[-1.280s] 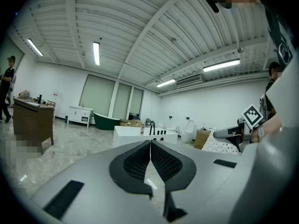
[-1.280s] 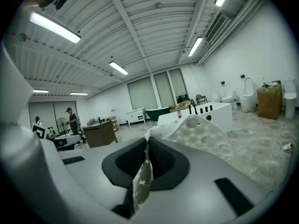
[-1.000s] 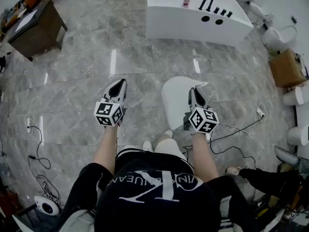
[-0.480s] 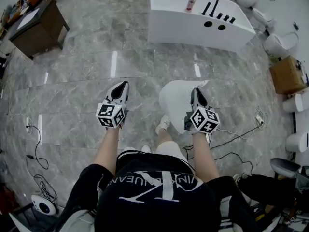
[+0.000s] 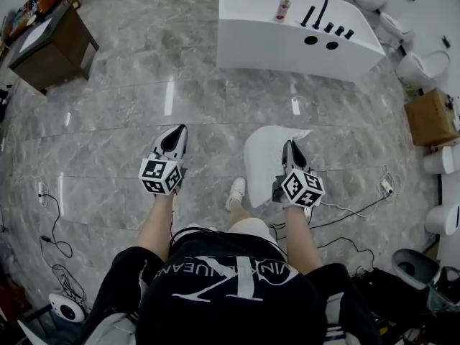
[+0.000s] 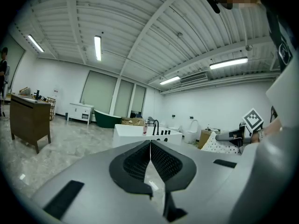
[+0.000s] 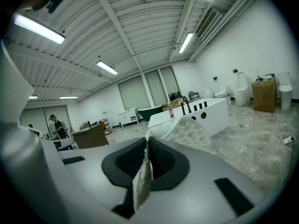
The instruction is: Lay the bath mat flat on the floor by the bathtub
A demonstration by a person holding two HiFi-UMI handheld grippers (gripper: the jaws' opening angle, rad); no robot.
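Observation:
A white bath mat point(image 5: 264, 157) hangs folded above the grey marble floor, and my right gripper point(image 5: 288, 144) is shut on its edge. In the right gripper view the dimpled mat point(image 7: 189, 130) rises just past the closed jaws, with a strip of it pinched between them. My left gripper point(image 5: 179, 130) is to the left at the same height, shut and empty, well apart from the mat. Its jaws meet with nothing between them in the left gripper view point(image 6: 150, 143). The white bathtub point(image 5: 287, 42) stands ahead across the floor.
A pink bottle point(image 5: 283, 8) and a black faucet point(image 5: 320, 6) sit on the tub's deck. A wooden cabinet point(image 5: 47, 38) stands at far left. A cardboard box point(image 5: 430, 113) and toilets line the right wall. Cables point(image 5: 352, 203) trail on the floor at right and left.
The person has stepped forward, one shoe now ahead on the floor, and the tub is slightly nearer. Both grippers keep their pose; the mat still hangs from the right one.

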